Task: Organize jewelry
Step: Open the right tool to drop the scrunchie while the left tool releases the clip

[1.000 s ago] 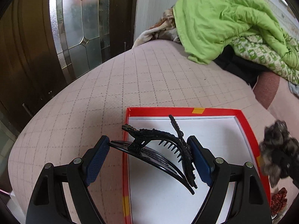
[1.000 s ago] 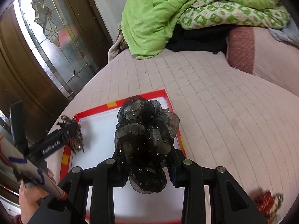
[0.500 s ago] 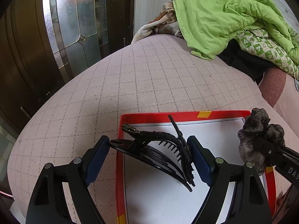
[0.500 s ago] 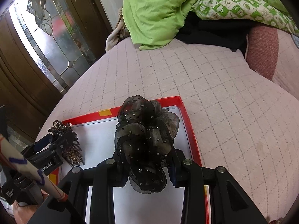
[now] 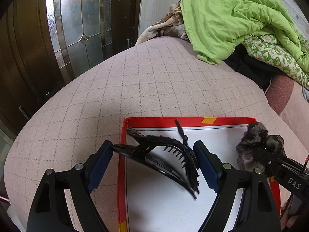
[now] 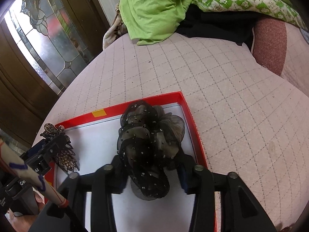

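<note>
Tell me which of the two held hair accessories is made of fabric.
The black mesh bow, held in the right gripper. The left gripper holds a rigid toothed hair clip instead.

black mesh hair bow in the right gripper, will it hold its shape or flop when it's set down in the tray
The black mesh hair bow looks like gauzy layered fabric, so probably light and soft. Its lower loop droops below the right gripper, suggesting it will sag slightly. It seems unlikely to roll.

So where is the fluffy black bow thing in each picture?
Left wrist view: the black mesh bow is at the right edge, held by the right gripper over the red tray's far right corner.
Right wrist view: the same bow fills the centre, between that gripper's fingers.
Shared landmark: the orange tape patch on the red tray's far rim.
</note>
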Action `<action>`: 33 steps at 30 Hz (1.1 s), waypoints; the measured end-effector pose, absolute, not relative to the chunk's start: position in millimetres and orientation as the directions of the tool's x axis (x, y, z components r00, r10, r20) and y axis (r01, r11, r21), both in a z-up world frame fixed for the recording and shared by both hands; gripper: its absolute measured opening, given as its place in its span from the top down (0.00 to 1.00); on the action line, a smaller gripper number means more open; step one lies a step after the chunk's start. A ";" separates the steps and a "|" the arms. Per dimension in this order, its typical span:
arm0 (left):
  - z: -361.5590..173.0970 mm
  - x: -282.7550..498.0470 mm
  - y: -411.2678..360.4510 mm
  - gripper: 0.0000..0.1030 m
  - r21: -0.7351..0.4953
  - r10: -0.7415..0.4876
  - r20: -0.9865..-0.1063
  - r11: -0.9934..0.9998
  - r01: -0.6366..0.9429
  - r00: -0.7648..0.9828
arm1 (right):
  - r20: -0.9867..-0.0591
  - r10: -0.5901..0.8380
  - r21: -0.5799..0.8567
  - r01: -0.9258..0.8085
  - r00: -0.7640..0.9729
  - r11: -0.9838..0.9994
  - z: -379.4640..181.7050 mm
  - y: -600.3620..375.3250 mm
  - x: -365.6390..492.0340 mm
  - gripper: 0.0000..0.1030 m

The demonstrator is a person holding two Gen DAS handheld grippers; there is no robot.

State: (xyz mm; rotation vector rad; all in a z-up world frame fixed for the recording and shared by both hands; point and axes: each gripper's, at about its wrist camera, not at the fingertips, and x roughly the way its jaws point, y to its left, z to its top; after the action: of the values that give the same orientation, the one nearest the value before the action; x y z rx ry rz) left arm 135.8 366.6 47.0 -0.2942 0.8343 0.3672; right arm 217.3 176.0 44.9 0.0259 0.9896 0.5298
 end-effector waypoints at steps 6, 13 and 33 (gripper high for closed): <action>51.8 135.5 364.2 0.18 -0.110 0.206 -0.753 0.897 -0.428 0.625 | -0.775 0.441 0.254 -0.416 0.452 0.873 54.9 171.7 214.8 0.42; 59.8 129.4 366.3 0.18 -0.127 0.209 -0.740 0.890 -0.438 0.639 | -0.751 0.463 0.269 -0.423 0.470 0.865 70.3 165.5 207.6 0.42; 74.4 121.6 363.0 0.15 -0.132 0.223 -0.714 0.888 -0.441 0.663 | -0.717 0.485 0.286 -0.423 0.500 0.860 88.0 156.1 198.4 0.35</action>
State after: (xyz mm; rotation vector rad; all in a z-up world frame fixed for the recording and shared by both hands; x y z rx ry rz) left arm 121.6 363.0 74.4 -0.3073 0.7584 0.3815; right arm 198.4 156.1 88.0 0.0761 0.8911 0.5495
